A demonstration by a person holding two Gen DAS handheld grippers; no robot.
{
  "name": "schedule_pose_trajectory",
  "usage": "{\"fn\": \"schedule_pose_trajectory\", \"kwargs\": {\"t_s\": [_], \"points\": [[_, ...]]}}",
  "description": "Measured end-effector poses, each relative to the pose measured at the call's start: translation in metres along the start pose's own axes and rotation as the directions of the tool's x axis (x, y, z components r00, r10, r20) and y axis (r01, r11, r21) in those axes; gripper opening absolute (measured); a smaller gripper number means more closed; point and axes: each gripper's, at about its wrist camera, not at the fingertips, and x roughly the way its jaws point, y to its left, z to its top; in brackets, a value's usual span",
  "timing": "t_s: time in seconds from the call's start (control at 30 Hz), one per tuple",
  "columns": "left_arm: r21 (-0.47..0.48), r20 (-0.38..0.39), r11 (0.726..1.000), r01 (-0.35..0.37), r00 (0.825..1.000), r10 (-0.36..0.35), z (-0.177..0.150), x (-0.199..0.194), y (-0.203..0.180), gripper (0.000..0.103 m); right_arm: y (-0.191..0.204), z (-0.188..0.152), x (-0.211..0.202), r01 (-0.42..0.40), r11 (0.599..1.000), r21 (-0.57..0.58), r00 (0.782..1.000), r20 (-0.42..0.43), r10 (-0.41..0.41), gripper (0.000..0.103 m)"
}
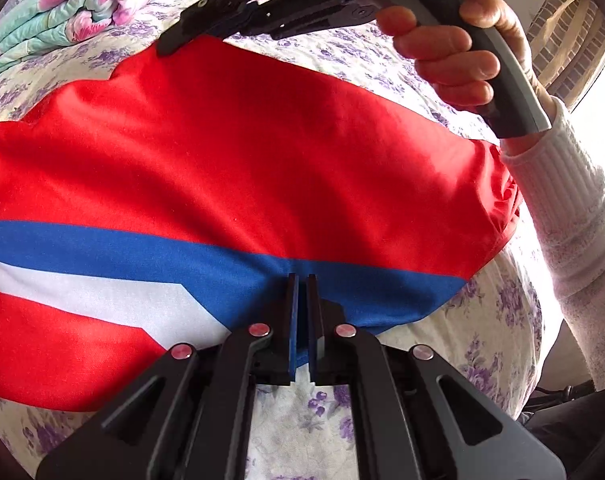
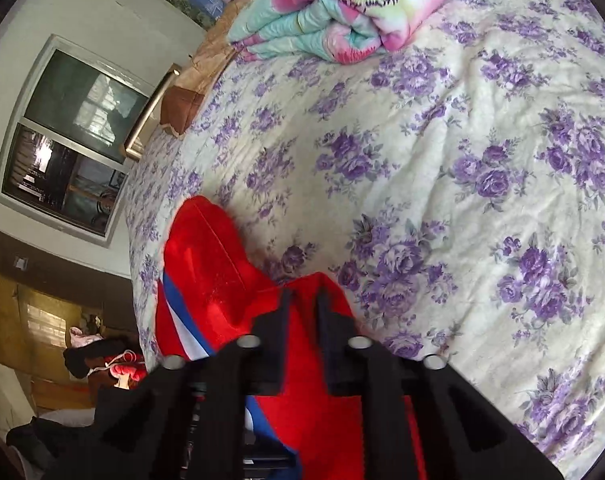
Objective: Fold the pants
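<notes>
The red pants point(image 1: 242, 152), with a blue and white side stripe, lie spread on the flowered bedspread point(image 1: 502, 312). My left gripper point(image 1: 301, 280) is shut on the near blue-striped edge of the pants. My right gripper point(image 1: 170, 46) shows at the top of the left wrist view, held by a hand, its tip at the far red edge. In the right wrist view my right gripper point(image 2: 305, 296) is closed on red fabric of the pants point(image 2: 206, 264), which bunch up to the left of it.
A folded floral quilt point(image 2: 342, 12) lies at the far end of the bed point(image 2: 462, 160); it also shows in the left wrist view point(image 1: 74, 12). A window point(image 2: 74, 136) and the bed's left edge are beyond the pants. A white-sleeved arm point(image 1: 574, 248) is on the right.
</notes>
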Motion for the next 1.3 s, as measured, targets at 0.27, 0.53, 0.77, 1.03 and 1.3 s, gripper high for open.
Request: {"fn": "schedule_pose_trajectory", "kwargs": {"t_s": [0.27, 0.53, 0.77, 1.03, 1.3], "points": [[0.011, 0.007, 1.000, -0.019, 1.000, 0.019, -0.001, -0.001, -0.001, 0.003, 0.031, -0.007, 0.003, 0.362, 0.927, -0.100, 0.929, 0.123, -0.349, 0.007], [0.015, 0.012, 1.000, -0.027, 1.000, 0.027, -0.002, -0.001, -0.005, 0.003, 0.004, -0.002, 0.057, 0.459, 0.879, -0.131, 0.888, 0.030, -0.459, 0.008], [-0.004, -0.008, 1.000, -0.005, 1.000, 0.005, 0.002, -0.003, -0.003, 0.003, 0.024, -0.006, 0.006, 0.425, 0.905, -0.024, 0.894, 0.167, -0.415, 0.029], [-0.087, -0.045, 0.992, -0.092, 0.995, 0.088, 0.071, -0.043, 0.012, 0.021, 0.039, -0.098, -0.107, 0.549, 0.808, 0.214, 0.732, 0.344, -0.588, 0.053], [-0.159, -0.198, 0.980, -0.118, 0.976, 0.085, 0.129, 0.045, 0.050, 0.015, 0.052, -0.224, -0.082, 0.574, 0.774, 0.269, 0.712, 0.303, -0.633, 0.035]]}}
